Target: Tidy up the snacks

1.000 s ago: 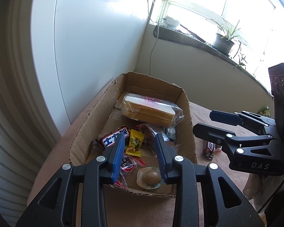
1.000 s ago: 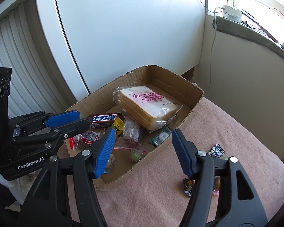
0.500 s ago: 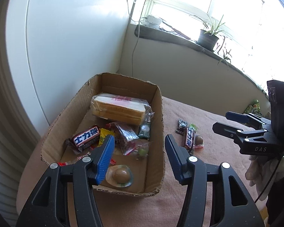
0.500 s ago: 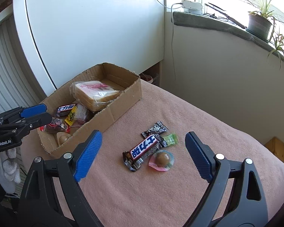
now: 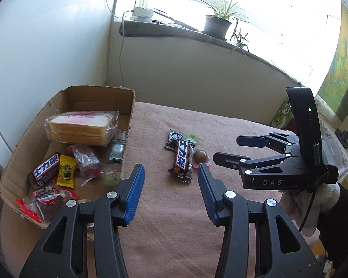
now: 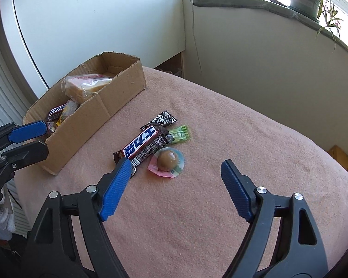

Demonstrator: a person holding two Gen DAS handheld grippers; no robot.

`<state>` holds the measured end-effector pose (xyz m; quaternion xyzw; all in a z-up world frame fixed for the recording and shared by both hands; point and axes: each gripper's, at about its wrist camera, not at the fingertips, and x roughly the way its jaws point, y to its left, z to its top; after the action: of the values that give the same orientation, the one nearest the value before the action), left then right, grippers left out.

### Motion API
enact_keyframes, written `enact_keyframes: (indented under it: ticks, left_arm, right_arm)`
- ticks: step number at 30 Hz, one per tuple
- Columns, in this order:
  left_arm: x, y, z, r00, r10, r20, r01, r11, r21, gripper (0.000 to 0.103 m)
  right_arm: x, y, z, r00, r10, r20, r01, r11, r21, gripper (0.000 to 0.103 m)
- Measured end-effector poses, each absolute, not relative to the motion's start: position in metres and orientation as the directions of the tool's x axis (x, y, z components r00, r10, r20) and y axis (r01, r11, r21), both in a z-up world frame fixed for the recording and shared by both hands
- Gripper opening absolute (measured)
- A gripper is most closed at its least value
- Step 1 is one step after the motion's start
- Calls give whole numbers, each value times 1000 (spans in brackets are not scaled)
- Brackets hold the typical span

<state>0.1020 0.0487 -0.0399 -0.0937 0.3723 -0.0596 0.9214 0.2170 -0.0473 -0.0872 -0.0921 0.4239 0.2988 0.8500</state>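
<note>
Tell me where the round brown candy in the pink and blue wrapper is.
In the right wrist view the round brown candy lies on the pink blanket, outside the cardboard box, touching the chocolate bar, ahead of the open right gripper.

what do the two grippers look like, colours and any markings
Both are black plastic two-finger grippers with ribbed blue pads on the fingertips and silver rivets at the joints. The right gripper carries white "DAS" lettering, a tall black upright module with a small green light, and a thin black cable; a white glove shows behind it. The left gripper shows no readable lettering here.
</note>
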Motion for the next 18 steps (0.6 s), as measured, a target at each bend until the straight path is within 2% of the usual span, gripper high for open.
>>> enact_keyframes:
  ticks: [3, 4, 5, 11, 18]
  left_arm:
    - [111, 38, -45, 696, -201, -689, 68, 974, -216, 37]
    - [114, 35, -48, 689, -207, -694, 74, 974, -216, 34]
    - [117, 32, -50, 683, -211, -699, 79, 973, -216, 33]
    - [136, 20, -65, 653, -217, -725, 80, 973, -218, 26]
    - [150, 17, -73, 636, -212, -742, 69, 973, -219, 26]
  right_arm:
    - [217, -46, -96, 439, 433, -787, -601, 793, 102, 74]
    - [218, -45, -98, 429, 436, -791, -605, 789, 107, 68]
    - [218, -44, -100, 420, 438, -795, -610, 785, 110, 61]
    - [229, -36, -112, 396, 441, -806, -626, 771, 115, 45]
    - [239, -25, -120, 376, 443, -814, -649, 753, 109, 42]
